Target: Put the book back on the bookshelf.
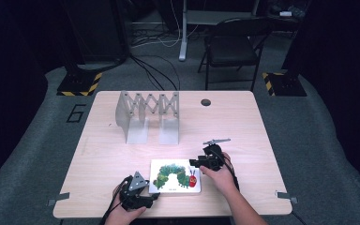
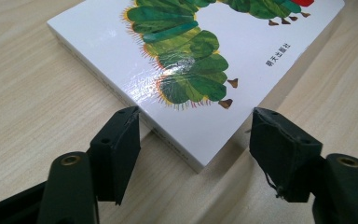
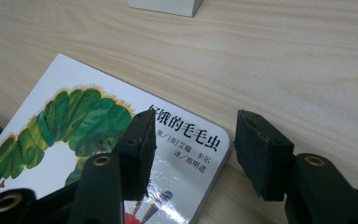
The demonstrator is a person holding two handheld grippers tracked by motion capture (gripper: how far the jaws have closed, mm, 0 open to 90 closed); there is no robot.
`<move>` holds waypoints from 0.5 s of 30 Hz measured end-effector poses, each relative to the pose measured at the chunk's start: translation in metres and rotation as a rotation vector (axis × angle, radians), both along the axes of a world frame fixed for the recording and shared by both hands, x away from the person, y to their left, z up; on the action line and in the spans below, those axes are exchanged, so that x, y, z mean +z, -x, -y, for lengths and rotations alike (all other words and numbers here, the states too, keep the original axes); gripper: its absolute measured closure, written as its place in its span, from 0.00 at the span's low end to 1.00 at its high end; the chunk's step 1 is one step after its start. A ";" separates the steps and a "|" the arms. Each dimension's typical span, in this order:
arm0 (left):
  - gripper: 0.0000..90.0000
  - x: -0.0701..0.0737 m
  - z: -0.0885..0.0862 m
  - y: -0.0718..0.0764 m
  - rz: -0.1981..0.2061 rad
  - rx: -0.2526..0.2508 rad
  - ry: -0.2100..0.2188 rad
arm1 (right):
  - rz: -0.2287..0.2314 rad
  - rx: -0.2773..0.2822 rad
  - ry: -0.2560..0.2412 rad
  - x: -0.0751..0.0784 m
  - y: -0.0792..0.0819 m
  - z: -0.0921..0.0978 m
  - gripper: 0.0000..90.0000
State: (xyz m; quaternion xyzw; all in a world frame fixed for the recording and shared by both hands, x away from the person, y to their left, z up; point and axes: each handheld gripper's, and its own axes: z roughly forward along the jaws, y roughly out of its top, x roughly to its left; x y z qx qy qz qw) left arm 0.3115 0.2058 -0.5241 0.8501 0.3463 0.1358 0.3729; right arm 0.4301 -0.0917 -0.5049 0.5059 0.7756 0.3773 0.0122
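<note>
Flat on the counter (image 1: 243, 126): a caterpillar book (image 1: 175, 176). Left tool (image 2: 193, 140) gaping at its near corner. Right tool (image 3: 193, 140) spread across its far corner.

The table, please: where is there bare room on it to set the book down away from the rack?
Free: the table right of the rack, and its left edge. Crowded: the near middle, where the book lies between the left gripper and right gripper.

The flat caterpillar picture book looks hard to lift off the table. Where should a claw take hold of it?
Grip the white caterpillar board book at a corner, pinching its thick edge. It lies flat on the wooden table, so come in low from the side; the open left claw already straddles its near corner.
</note>
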 end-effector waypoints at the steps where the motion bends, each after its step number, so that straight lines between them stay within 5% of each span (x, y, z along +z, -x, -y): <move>1: 0.35 -0.001 0.001 0.000 0.005 0.000 0.005 | 0.013 0.006 -0.003 -0.001 -0.001 0.000 0.53; 15: 0.32 -0.003 0.002 0.002 0.012 0.007 0.019 | -0.003 -0.001 -0.009 -0.004 -0.003 -0.002 0.52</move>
